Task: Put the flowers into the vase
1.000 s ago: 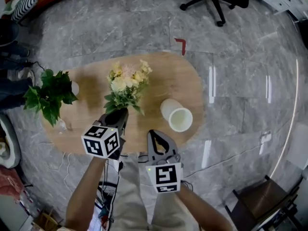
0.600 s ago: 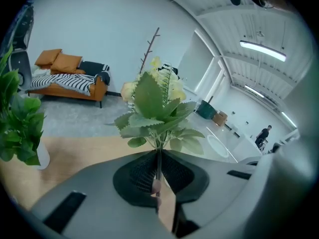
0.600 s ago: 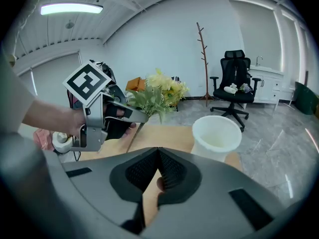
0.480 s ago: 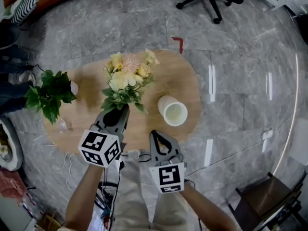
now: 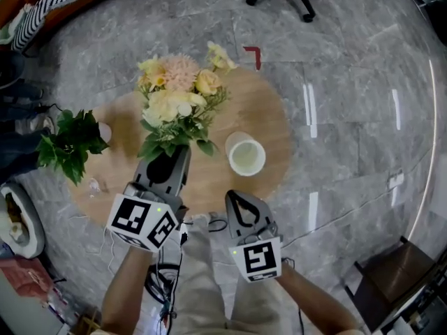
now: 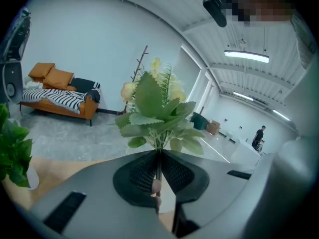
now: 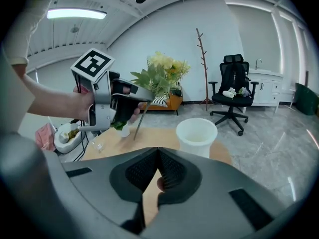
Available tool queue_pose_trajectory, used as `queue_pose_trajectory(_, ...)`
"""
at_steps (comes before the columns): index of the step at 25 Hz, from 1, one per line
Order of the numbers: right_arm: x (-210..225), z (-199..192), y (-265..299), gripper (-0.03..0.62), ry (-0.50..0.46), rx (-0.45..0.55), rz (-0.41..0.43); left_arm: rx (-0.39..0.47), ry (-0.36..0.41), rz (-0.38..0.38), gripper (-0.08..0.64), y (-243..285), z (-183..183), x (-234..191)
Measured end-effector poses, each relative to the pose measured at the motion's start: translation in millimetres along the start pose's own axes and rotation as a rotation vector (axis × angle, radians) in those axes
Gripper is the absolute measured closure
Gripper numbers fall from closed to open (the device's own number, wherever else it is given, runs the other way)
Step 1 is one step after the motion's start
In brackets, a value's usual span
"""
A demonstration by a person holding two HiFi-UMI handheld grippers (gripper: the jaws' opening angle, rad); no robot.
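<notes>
Two shut: L tongs (image 5: 179,155) clamp stems of flowers (image 5: 174,100), R tongs (image 5: 235,197) empty, nr vase (image 5: 246,156).

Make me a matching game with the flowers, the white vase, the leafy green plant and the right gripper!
Things:
1 flowers
2 white vase
3 green plant
4 right gripper

States:
A shut, holding nothing
B empty, upright on the table
C stems clamped in the left gripper
D at the table's left end

Pairs: 1-C, 2-B, 3-D, 4-A
</notes>
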State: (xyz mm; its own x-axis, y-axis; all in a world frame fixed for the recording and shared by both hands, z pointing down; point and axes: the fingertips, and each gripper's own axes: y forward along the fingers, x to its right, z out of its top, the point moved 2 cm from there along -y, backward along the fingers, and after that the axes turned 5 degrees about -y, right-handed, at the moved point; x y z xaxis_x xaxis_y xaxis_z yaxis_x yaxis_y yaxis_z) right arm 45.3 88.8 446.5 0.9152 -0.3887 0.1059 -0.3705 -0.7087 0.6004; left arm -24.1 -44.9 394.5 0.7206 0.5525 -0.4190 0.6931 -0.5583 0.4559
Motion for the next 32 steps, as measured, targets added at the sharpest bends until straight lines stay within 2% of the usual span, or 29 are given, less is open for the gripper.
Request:
queue_pose_trajectory(13, 26.5, -13.1, -22.4, 0.591, 0.068, 0.041, -0.053, 0.109, 0.037, -0.081, 0.526, 16.6, 36.2, 59.2)
queue_pose_trajectory(17, 31.7, -17.9, -26.3, 0.589, 0.07, 0.034, -0.049, 0.139, 0.022, -0.091, 0.526, 19.5, 41.8, 72.4)
queue_pose_trajectory(24, 45.2, -25.2, -29.3, 0.586, 0.114, 0.039, -0.091, 0.199, 0.01, -0.122, 0.526, 21.2, 60.0, 94.9)
queue_pose_trajectory(32, 47.0, -31.5, -29.5, 0.586, 0.112, 0.016, -0.074, 0.272, -0.002, -0.142, 0.526, 32.4, 72.3, 108.6)
